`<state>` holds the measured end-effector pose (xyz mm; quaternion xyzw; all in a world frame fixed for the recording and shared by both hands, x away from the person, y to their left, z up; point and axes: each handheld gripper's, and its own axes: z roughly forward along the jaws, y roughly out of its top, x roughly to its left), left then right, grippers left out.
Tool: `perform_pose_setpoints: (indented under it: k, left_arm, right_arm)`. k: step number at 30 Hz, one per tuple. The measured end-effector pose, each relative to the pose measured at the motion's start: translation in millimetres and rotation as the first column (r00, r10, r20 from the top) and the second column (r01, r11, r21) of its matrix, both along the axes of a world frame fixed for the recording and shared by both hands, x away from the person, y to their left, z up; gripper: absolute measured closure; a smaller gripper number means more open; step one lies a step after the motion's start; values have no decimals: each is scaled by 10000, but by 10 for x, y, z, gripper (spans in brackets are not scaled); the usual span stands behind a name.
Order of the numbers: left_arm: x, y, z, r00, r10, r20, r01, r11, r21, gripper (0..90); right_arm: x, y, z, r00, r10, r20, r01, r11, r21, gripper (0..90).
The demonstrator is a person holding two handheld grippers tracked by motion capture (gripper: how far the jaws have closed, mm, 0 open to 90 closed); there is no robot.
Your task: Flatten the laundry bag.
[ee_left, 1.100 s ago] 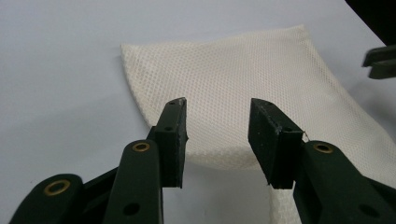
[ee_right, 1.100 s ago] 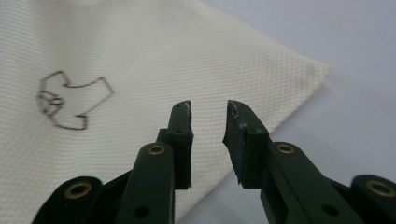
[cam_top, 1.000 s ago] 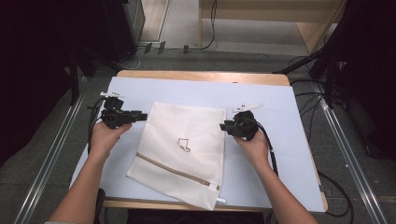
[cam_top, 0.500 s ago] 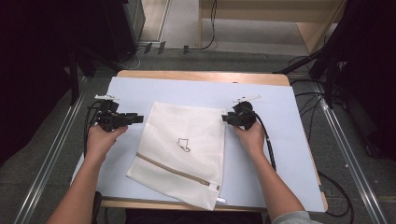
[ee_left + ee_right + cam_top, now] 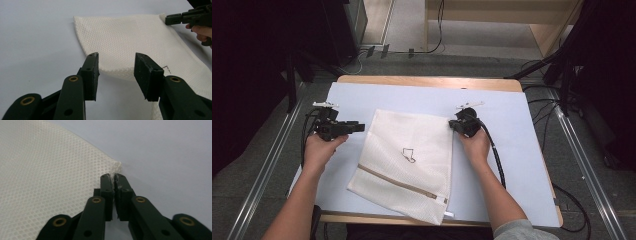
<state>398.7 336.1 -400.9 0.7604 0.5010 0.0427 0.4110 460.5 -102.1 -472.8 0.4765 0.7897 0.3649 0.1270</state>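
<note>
A white mesh bag [image 5: 412, 160] lies flat on the pale blue mat [image 5: 517, 150], its tan zipper [image 5: 397, 182] near the front edge. My right gripper [image 5: 453, 125] is shut on the bag's far right corner; in the right gripper view the jaws [image 5: 113, 175] pinch the mesh bag [image 5: 50, 175] at that corner. My left gripper [image 5: 362, 126] stands open just off the bag's left edge. In the left gripper view its jaws [image 5: 116, 56] frame the near edge of the bag [image 5: 130, 37], apart from it, and the right gripper [image 5: 172, 19] shows at the far corner.
A small black loop [image 5: 408, 155] lies on the middle of the bag. The mat covers a wooden table [image 5: 427, 81] with metal rails along both sides. Cables trail from the right gripper along the mat's right part [image 5: 497, 155].
My right gripper has moved away from the person to the bag's far right corner. The left gripper has shifted slightly to the left, still open.
</note>
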Motion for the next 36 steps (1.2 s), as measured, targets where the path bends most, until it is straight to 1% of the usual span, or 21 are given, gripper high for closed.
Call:
perform_pose_setpoints:
  k: [1, 2, 4, 6, 7, 8, 10, 13, 17, 18, 19, 20, 21, 23, 24, 26, 28, 30, 31, 32, 36]
  left_arm:
    - [-1, -1, -1, 10000, -13, 12, 13, 10000, 0, 559]
    - [-1, -5, -1, 10000, -6, 10, 6, 10000, 13, 559]
    - [-1, -17, -6, 10000, -30, -8, 30, 10000, -13, 559]
    - [2, -36, -11, 10000, -97, -6, 97, 10000, -17, 559]
    - [2, -49, -12, 9999, -134, -28, 134, 9999, 5, 559]
    - [4, -63, -15, 9998, -199, -26, 199, 9998, 22, 559]
    - [8, -100, -26, 9995, -300, -79, 300, 9995, -20, 559]
    - [9, -172, -57, 9987, -478, -162, 479, 9988, 46, 560]
    - [18, -251, -126, 9968, -723, -352, 729, 9972, 178, 561]
    - [22, -266, -146, 9957, -816, -428, 826, 9963, 219, 562]
    - [24, -283, -169, 9946, -906, -505, 925, 9950, 372, 562]
    - [24, -288, -178, 9946, -906, -510, 928, 9948, 420, 561]
    - [22, -290, -184, 9941, -934, -542, 958, 9945, 430, 561]
    - [15, -286, -194, 9938, -945, -581, 975, 9940, 496, 561]
    - [11, -286, -197, 9938, -920, -626, 951, 9942, 492, 561]
    - [2, -293, -213, 9935, -951, -631, 985, 9937, 538, 562]
    - [-9, -303, -231, 9922, -1031, -693, 1076, 9922, 631, 578]
    - [-24, -297, -237, 9925, -1015, -678, 1072, 9906, 856, 619]
    - [-27, -285, -239, 9924, -957, -773, 1017, 9917, 788, 629]
    - [-33, -273, -243, 9919, -957, -832, 1016, 9924, 697, 635]
    - [-41, -311, -293, 9895, -1073, -964, 1154, 9898, 832, 603]
  right_arm:
    - [1, 4, 7, 10000, 41, 29, -40, 9999, -125, 891]
    - [5, 2, 20, 10000, 13, -40, -13, 9999, -117, 893]
    - [34, -46, 54, 9997, -169, 198, 174, 9995, -268, 894]
    - [77, -149, 101, 9983, -517, 279, 517, 9987, -13, 893]
    - [109, -206, 126, 9975, -688, 184, 688, 9976, 34, 893]
    - [143, -260, 149, 9968, -777, 198, 778, 9970, -17, 893]
    - [204, -349, 193, 9955, -851, 406, 858, 9962, -150, 892]
    - [319, -460, 241, 9949, -953, 330, 961, 9951, -249, 890]
    - [439, -573, 257, 9900, -1387, 276, 1394, 9899, -263, 879]
    - [450, -588, 244, 9890, -1454, 286, 1460, 9891, -211, 865]
    - [458, -605, 229, 9883, -1508, 227, 1511, 9885, -109, 822]
    - [455, -620, 216, 9875, -1578, -28, 1578, 9875, 18, 774]
    - [445, -624, 216, 9865, -1632, -97, 1632, 9866, -16, 748]
    - [406, -635, 242, 9871, -1575, -296, 1577, 9875, 55, 722]
    - [371, -644, 272, 9872, -1571, -286, 1575, 9875, 91, 722]
    - [268, -647, 339, 9903, -1389, -87, 1392, 9897, 346, 739]
    - [156, -622, 389, 9935, -1137, 21, 1136, 9930, 313, 751]
    - [28, -601, 413, 9955, -936, 153, 929, 9950, 370, 756]
    - [-40, -587, 424, 9960, -894, 96, 889, 9952, 411, 757]
    - [-110, -575, 428, 9970, -750, 190, 740, 9960, 497, 757]
    - [-423, -519, 413, 9991, -348, 236, 333, 9974, 635, 760]
